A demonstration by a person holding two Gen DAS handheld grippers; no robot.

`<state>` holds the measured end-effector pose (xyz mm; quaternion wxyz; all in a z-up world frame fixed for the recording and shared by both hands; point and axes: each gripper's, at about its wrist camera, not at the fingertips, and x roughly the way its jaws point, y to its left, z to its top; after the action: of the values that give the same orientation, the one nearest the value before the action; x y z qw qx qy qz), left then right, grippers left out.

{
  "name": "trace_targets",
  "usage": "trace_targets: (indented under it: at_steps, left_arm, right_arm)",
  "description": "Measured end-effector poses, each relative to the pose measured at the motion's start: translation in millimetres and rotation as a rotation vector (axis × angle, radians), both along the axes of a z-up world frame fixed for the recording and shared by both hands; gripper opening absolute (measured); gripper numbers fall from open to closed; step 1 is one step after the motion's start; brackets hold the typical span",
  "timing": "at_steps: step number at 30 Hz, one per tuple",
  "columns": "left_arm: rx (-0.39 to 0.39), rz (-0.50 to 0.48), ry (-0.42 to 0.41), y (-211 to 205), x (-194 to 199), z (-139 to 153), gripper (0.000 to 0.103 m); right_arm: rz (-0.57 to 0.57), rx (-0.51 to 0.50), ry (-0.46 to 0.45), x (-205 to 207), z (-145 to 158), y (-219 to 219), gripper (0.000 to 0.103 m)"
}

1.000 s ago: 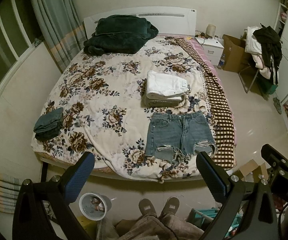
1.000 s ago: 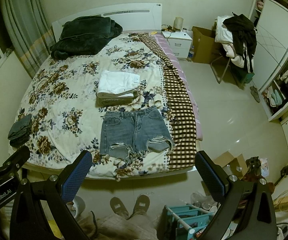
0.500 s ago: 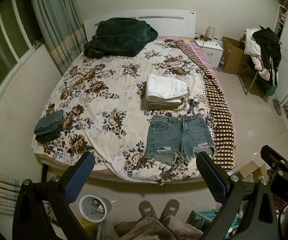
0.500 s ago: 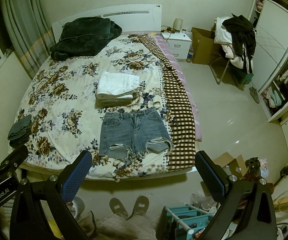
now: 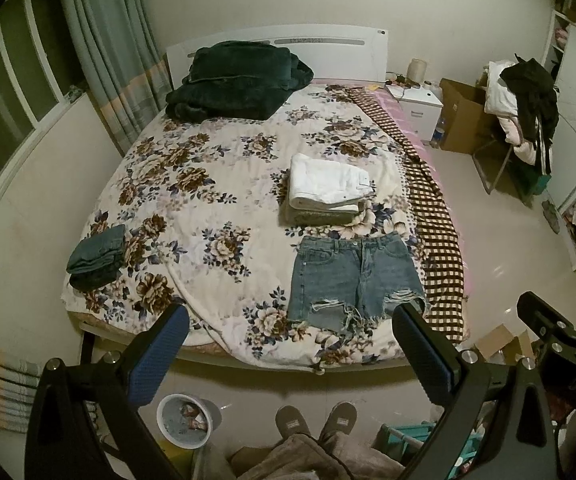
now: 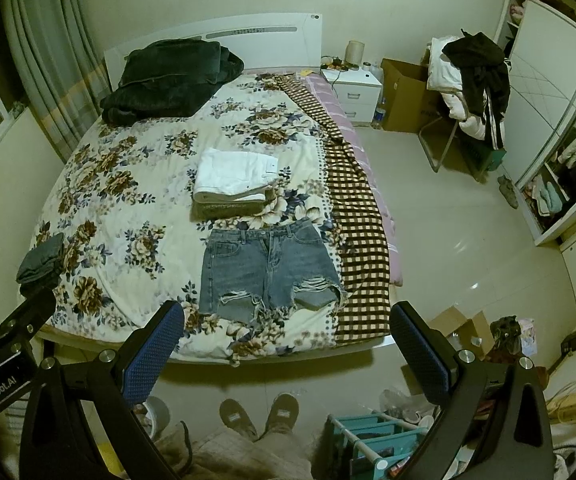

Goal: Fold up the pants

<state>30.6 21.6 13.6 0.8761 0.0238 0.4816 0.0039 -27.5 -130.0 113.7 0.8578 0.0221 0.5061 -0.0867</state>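
Blue denim shorts (image 5: 354, 278) with frayed hems lie flat near the foot of the floral bed (image 5: 207, 200), waistband away from me; they also show in the right wrist view (image 6: 265, 270). My left gripper (image 5: 288, 344) is open and empty, held high above the floor in front of the bed. My right gripper (image 6: 285, 344) is open and empty at about the same height. A folded stack with white pants on top (image 5: 326, 188) lies just beyond the shorts. A folded dark pair (image 5: 95, 258) sits at the bed's left edge.
A dark green blanket (image 5: 235, 80) lies at the headboard. A checked cloth (image 5: 436, 232) runs along the bed's right side. A small bin (image 5: 185, 420) and a teal rack (image 6: 372, 436) stand on the floor by my feet. A chair piled with clothes (image 6: 468, 80) stands far right.
Both grippers have risen or tilted slightly, so the bed and shorts sit a little lower in view. Both stay open and empty; the clothes have not moved.
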Motion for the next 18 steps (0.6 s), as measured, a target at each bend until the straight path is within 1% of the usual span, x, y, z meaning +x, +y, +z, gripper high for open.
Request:
trace_targets:
  at_steps: [2, 6, 8, 10, 11, 12, 13, 15, 16, 18]
  left_arm:
    - [-0.003, -0.003, 0.003, -1.1, 0.6, 0.2, 0.103]
    - [-0.002, -0.004, -0.007, -1.3, 3.0, -3.6, 0.103]
    - [0.013, -0.003, -0.023, -0.9, 9.1, -8.0, 0.103]
    - [0.023, -0.007, -0.033, 0.3, 20.2, -15.5, 0.103]
    - [0.032, -0.008, -0.039, 2.5, 26.4, -19.5, 0.103]
    - [0.046, -0.005, -0.043, 4.2, 34.9, -25.9, 0.103]
    - [0.047, -0.008, -0.046, 5.1, 41.8, -31.5, 0.103]
    - [0.052, -0.004, -0.05, 6.1, 57.4, -45.6, 0.103]
    - [0.043, -0.007, -0.043, 5.8, 66.9, -55.6, 0.103]
    - [0.031, -0.009, -0.03, 5.6, 82.4, -73.6, 0.103]
  right_arm:
    - [-0.003, -0.001, 0.0, 0.6, -0.5, -0.2, 0.103]
    - [-0.028, -0.004, 0.004, 15.7, 1.1, -0.3, 0.103]
    - [-0.047, -0.023, -0.002, 25.2, -2.4, -0.8, 0.103]
    - [-0.063, -0.048, -0.016, 25.8, -7.9, -1.9, 0.103]
    - [-0.07, -0.057, -0.018, 34.4, -12.7, -3.3, 0.103]
    - [-0.074, -0.053, -0.025, 30.4, -19.6, -3.0, 0.103]
    - [-0.08, -0.05, -0.034, 35.0, -25.2, -4.3, 0.103]
    - [-0.1, -0.055, -0.023, 47.0, -41.5, -7.6, 0.103]
    - [-0.104, -0.045, -0.031, 56.1, -50.4, -10.8, 0.103]
    - [-0.124, -0.052, -0.012, 71.7, -71.9, -17.5, 0.103]
